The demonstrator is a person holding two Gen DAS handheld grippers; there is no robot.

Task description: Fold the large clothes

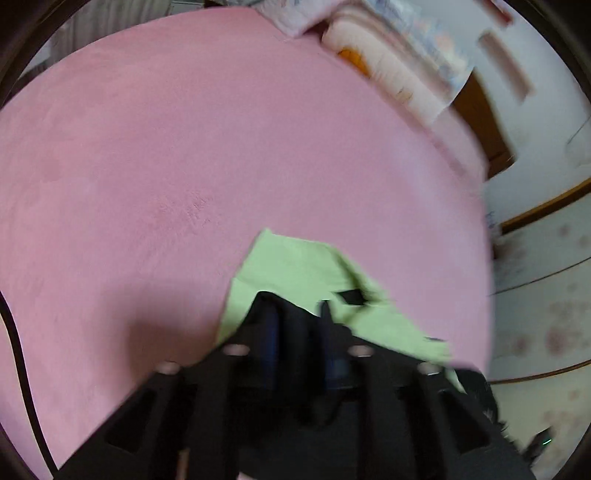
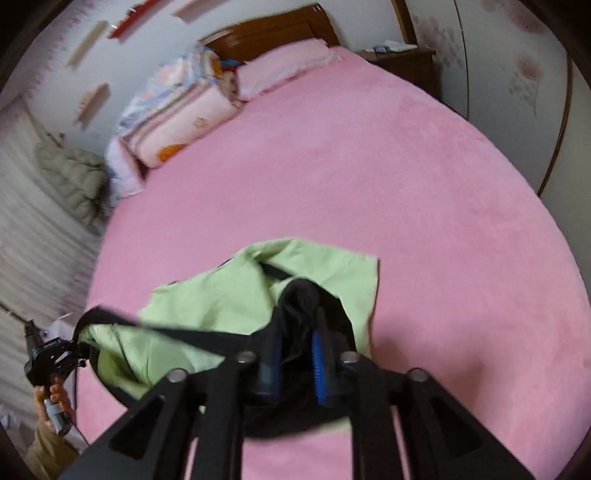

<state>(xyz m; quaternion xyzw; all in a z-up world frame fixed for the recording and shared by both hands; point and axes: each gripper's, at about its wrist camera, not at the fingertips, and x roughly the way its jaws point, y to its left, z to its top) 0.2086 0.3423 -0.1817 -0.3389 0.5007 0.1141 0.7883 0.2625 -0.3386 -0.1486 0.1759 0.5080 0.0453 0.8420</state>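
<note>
A light green garment with black trim (image 2: 229,295) hangs between my two grippers above the pink bed (image 2: 406,192). My right gripper (image 2: 299,314) is shut on a bunched black part of the garment. My left gripper (image 1: 295,306) is shut on the garment's black edge, with green cloth (image 1: 288,262) spread in front of it. In the right wrist view the left gripper (image 2: 48,358) shows at the lower left, held by a hand, with the black trim stretched to it.
Folded quilts (image 2: 177,107) and a pink pillow (image 2: 284,66) lie at the head of the bed by a wooden headboard (image 2: 273,29). A nightstand (image 2: 402,62) stands at the far right. A grey-green jacket (image 2: 70,177) lies at the left, beyond the bed's edge.
</note>
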